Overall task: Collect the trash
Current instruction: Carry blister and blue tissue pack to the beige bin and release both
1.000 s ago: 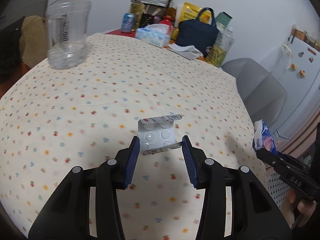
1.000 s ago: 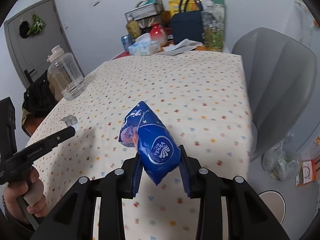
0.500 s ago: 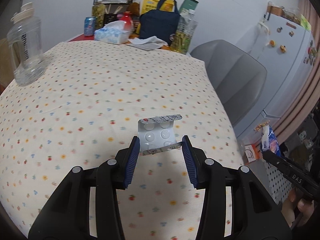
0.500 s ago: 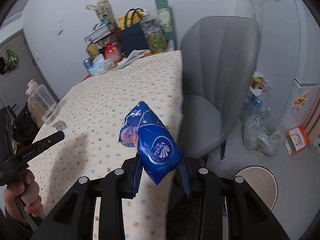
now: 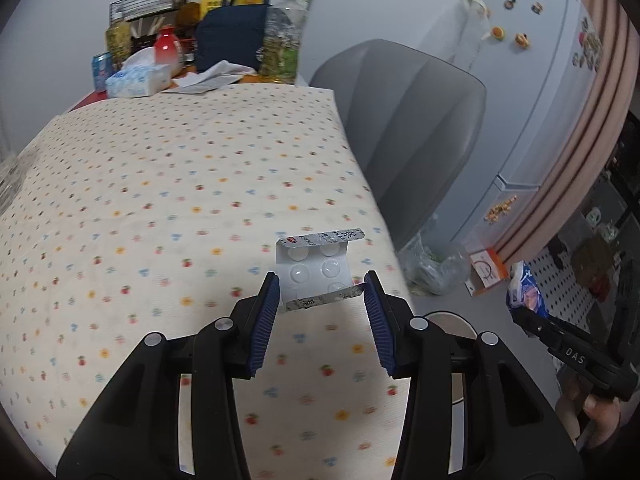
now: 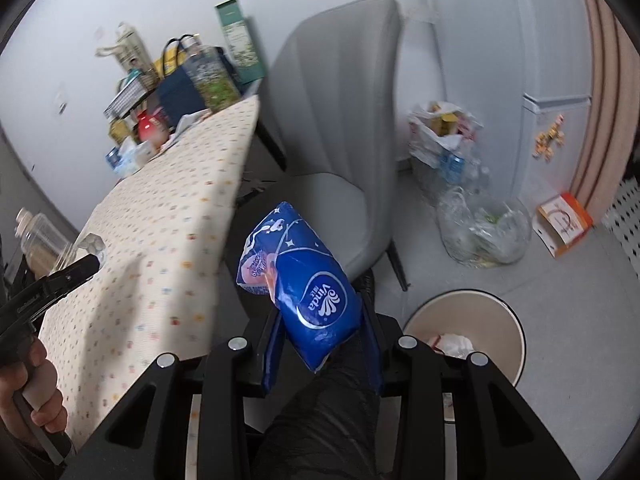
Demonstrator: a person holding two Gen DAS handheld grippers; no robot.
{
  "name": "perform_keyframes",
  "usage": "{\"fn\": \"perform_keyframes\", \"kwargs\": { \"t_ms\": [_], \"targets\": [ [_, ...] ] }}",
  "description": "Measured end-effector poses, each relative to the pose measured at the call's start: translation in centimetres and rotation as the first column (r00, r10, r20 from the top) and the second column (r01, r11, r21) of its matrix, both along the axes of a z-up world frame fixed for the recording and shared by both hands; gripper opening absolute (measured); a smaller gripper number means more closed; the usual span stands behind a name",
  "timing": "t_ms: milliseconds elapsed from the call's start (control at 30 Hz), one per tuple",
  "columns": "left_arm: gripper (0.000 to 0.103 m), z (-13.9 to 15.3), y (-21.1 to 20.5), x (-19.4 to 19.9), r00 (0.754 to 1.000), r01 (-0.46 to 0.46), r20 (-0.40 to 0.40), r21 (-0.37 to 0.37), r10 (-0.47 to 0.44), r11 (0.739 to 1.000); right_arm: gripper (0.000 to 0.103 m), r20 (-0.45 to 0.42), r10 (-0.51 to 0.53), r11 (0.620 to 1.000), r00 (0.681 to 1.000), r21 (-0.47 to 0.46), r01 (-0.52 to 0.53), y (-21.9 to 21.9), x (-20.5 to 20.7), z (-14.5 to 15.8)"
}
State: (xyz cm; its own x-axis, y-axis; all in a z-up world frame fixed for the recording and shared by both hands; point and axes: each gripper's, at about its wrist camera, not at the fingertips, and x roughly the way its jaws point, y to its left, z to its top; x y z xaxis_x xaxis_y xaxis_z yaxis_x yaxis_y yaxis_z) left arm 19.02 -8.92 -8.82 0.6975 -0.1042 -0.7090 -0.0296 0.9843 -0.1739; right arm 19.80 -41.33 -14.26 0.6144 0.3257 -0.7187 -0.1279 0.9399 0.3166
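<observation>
Bin (image 6: 516, 328) lay just right of the right gripper (image 6: 322, 340) – clamped on a blue tissue pack (image 6: 308, 292) (nearer hand) – while the left gripper (image 5: 320, 300) pinched a blister strip (image 5: 316, 268) above the table's right edge (image 5: 372, 200).

Your left gripper (image 5: 320, 300) points downward, its blue ribbed pads (image 5: 267, 320) clamped on a held item. Your right gripper (image 6: 324, 340) is likewise angled down and gripping. A bare hand (image 6: 30, 392) wraps the left gripper's handle.
</observation>
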Motion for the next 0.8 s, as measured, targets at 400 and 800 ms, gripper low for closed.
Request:
{"fn": "perform_keyframes", "kwargs": {
  "t_ms": [400,800],
  "targets": [
    [0.044,-1.5,-7.0,3.1,0.992,0.112,-0.057,0.046,-0.109,0.993,0.045,-0.082,-0.113,0.993,0.99,0.014,0.115,-6.6,1.6,-5.0],
    [0.044,-2.7,-13.7,4.9,0.968,0.236,-0.097,0.058,-0.23,0.97,0.073,-0.102,-0.224,0.972,0.969,0.045,0.229,-11.9,0.7,-6.6]
  ]
}}
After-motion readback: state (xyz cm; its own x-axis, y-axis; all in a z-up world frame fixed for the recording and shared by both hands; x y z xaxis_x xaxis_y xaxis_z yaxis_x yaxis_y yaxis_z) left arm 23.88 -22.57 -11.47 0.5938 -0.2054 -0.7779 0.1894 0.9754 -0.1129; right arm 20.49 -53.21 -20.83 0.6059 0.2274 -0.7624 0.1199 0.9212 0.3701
